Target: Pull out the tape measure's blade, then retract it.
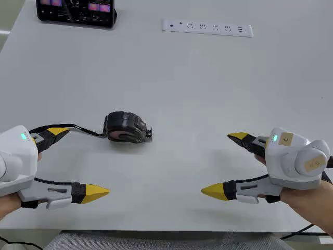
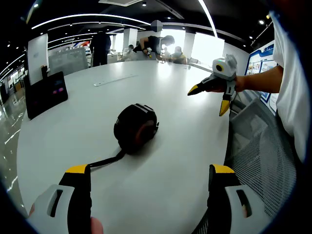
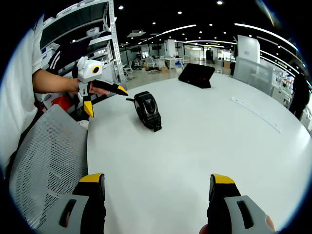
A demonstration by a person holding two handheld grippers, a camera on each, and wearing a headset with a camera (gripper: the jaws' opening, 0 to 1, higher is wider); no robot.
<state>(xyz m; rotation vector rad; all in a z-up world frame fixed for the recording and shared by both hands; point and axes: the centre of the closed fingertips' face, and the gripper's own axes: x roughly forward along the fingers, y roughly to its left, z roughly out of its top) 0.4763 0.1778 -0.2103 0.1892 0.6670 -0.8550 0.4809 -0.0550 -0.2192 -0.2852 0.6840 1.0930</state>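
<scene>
Tape measure lies on its side on the white table, close ahead of the left gripper and a little toward its outer jaw. Blade is in the case, with only the end hook showing at the mouth. A black wrist strap trails from the case back to that jaw's yellow tip; contact there cannot be told. Left gripper view: tape measure sits ahead between the jaws of the left gripper, which stand wide apart and hold nothing. Right gripper is well apart from the case, jaws likewise spread and empty. Right gripper view: the tape measure is far ahead of the right gripper, left of its centre line, with the left gripper just beyond. A power strip and a dark tablet sit far beyond both tools. A mesh chair stands behind them at the near table edge.
</scene>
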